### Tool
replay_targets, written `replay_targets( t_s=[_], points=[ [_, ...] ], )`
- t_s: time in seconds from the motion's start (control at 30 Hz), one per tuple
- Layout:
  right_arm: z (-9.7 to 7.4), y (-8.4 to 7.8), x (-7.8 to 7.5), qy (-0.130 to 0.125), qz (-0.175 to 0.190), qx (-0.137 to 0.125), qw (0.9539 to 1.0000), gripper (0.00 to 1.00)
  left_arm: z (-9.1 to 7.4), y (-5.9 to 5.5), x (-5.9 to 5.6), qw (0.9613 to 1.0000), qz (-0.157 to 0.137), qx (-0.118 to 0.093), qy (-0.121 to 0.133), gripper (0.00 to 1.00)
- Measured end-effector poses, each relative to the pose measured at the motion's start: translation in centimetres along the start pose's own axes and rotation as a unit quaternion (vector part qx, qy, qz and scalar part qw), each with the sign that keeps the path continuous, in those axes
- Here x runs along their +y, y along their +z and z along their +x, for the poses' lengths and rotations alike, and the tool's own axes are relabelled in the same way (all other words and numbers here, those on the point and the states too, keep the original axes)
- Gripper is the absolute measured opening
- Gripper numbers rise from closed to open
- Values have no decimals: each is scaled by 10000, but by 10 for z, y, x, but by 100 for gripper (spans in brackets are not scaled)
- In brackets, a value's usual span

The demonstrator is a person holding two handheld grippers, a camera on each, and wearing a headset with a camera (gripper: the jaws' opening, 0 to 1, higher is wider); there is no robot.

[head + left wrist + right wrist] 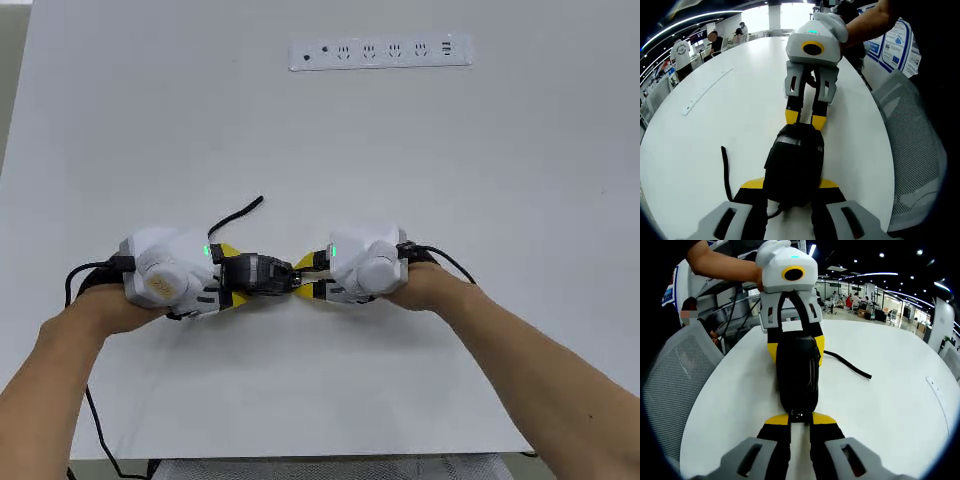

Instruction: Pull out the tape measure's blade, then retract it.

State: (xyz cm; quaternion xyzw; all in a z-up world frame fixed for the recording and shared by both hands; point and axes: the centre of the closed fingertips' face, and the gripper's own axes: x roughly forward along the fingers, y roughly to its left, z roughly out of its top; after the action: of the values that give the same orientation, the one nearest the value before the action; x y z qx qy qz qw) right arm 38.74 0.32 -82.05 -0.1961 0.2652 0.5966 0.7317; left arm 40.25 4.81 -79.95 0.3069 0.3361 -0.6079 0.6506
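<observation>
The tape measure [262,273] is sitting in the near half of the desk [480,200], well apart from the power strip [380,50] lying along the far edge, and the two grippers are meeting on it end to end. Whether the case is resting on the desk or hanging just above it is not something I can tell.

The left gripper [233,274] is gripping the black case across its sides, its jaws spread to the width of the case with the yellow pads pressing both flanks. The right gripper [303,277] is facing it from the opposite side, its jaws drawn narrow and, as far as the right gripper view shows, pinching the blade tip [800,416] right at the mouth of the case. No length of blade is showing between case and jaws, so the pull is judged not yet begun.

The long axis of the case is running along the line joining the two grippers, roughly parallel to the near edge, with the blade mouth pointing at the right gripper. The pull should therefore be going straight back along the right jaws' own line, toward the right edge of the desk, while the left hand is anchoring the case. The loose strap [238,212] is trailing toward the far edge, off that line
</observation>
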Motion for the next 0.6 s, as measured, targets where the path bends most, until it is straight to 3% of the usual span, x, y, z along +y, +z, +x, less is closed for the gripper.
replay_targets(
  t_s=[0.6],
  points=[
    [-4,2,0,-1,-208,82,9998,10,-2,-1,1,10000,-76,-51,1,30]
  ],
)
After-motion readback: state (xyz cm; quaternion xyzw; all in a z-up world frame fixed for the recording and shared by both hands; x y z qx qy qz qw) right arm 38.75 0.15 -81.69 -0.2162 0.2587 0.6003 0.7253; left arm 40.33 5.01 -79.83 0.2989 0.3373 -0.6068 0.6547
